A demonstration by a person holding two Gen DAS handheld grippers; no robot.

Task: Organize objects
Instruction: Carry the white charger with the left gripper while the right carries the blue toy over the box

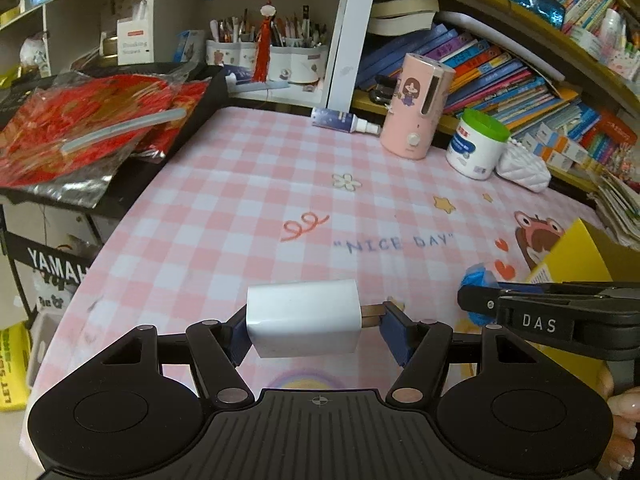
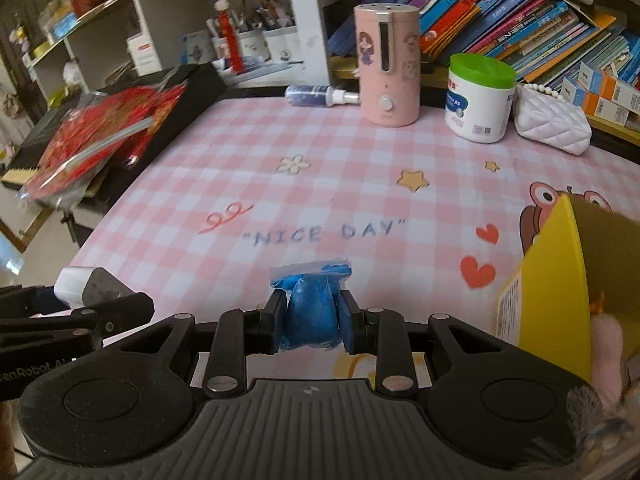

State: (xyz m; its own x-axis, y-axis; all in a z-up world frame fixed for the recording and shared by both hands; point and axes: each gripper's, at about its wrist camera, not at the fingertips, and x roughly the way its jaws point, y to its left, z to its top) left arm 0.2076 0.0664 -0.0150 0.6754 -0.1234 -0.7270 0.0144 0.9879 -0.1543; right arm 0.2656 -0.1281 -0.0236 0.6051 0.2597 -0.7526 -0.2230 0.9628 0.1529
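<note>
Left tool [image 1: 314, 330] clamped on white charger plug [image 1: 302, 318], lifted above near edge of pink checked bench [image 1: 240, 184]. Right tool [image 2: 310, 320] pinching blue bagged lump [image 2: 310, 312], also off the bench. Yellow box [image 2: 560, 280] at near right. Pink humidifier [image 2: 388, 64] and green-lidded jar [image 2: 478, 98] upright at far side.

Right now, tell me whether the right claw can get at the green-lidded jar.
Probably not yet: the right claw is shut on a blue bag. Bare tablecloth lies between it and the green-lidded jar.
</note>
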